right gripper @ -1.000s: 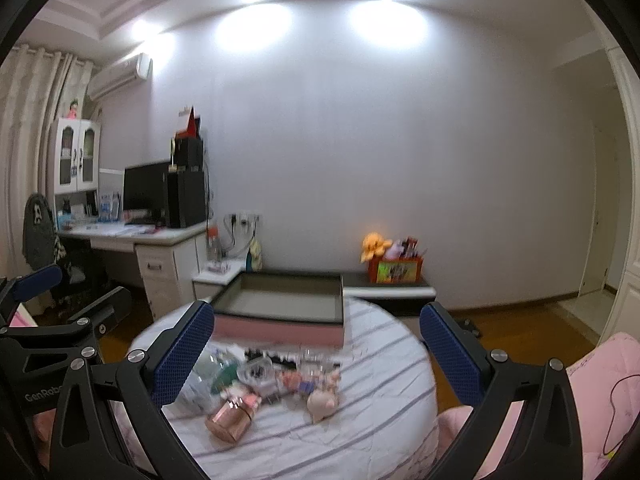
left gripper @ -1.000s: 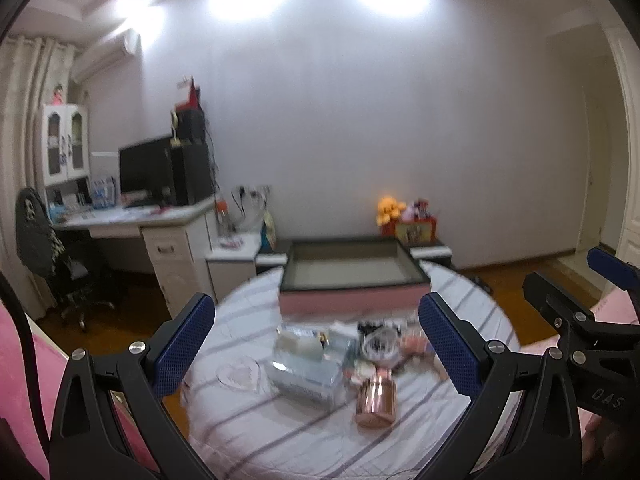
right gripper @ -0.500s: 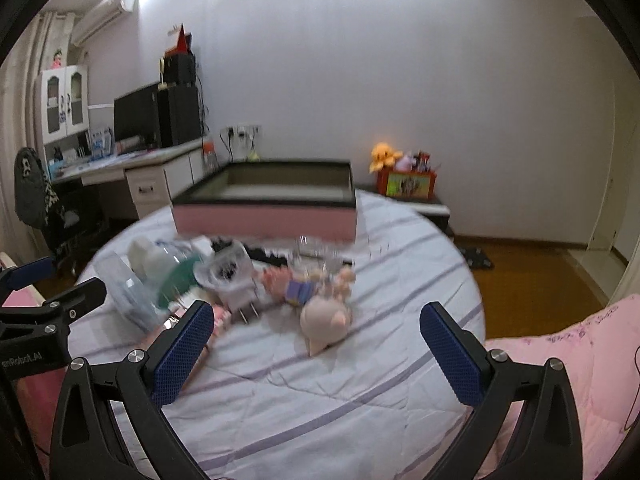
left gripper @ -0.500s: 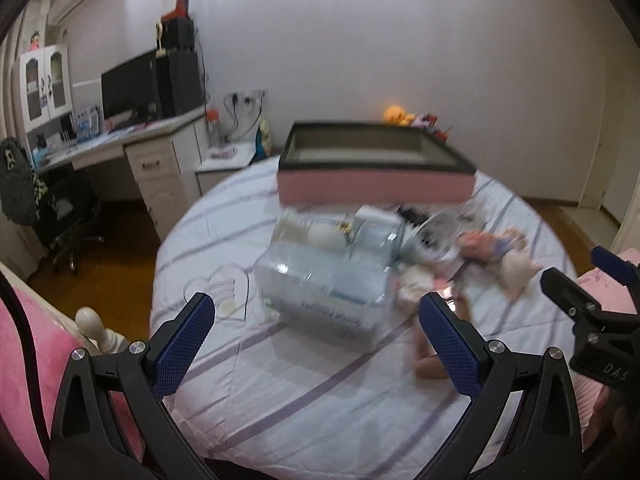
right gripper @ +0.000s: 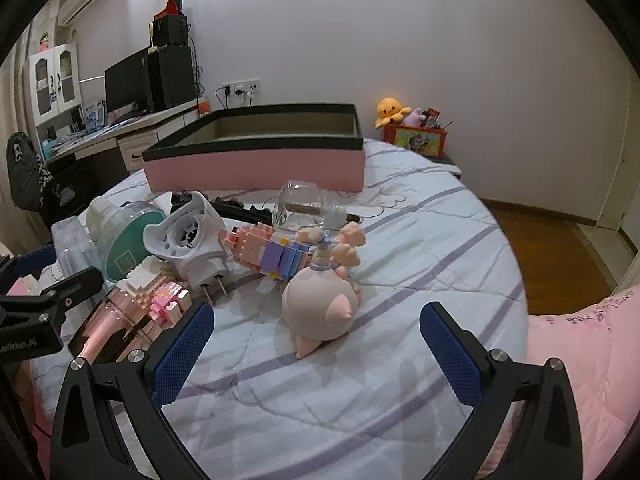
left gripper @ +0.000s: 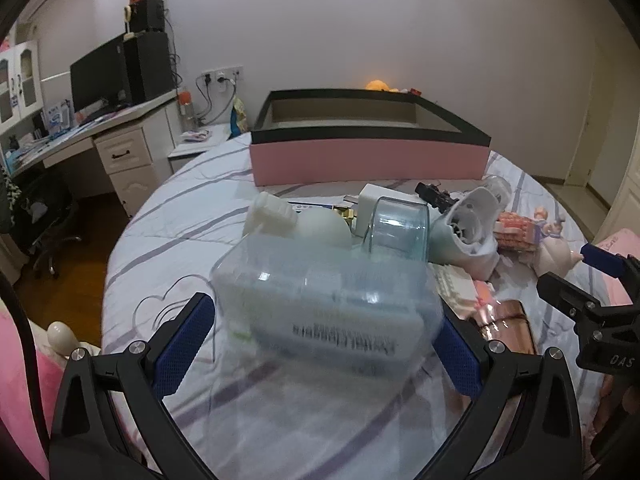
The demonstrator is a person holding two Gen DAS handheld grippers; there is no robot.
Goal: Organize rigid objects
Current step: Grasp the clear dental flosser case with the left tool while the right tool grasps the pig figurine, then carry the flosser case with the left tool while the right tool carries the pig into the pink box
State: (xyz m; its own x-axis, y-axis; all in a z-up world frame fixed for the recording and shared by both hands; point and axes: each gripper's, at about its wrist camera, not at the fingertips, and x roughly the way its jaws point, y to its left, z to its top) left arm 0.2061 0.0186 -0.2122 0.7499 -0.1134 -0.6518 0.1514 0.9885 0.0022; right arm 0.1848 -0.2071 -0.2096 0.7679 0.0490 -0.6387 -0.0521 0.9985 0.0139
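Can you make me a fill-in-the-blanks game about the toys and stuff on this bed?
1. The big box behind the pile has pink walls and a ____ rim.
2. The left gripper is open around a clear plastic ____.
3. The plush octopus by the wall is ____.
4. The right gripper is open and holds ____.

Missing words: black; box; orange; nothing

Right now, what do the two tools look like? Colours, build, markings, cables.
Both match: matte black angular frames with silver screw heads, and two fingers faced with blue textured pads. The left tool has a black cable curving past its left edge. The right tool looks the same, and in the left view its body carries white lettering that reads like "DAS". No sleeves or hands are clearly visible.
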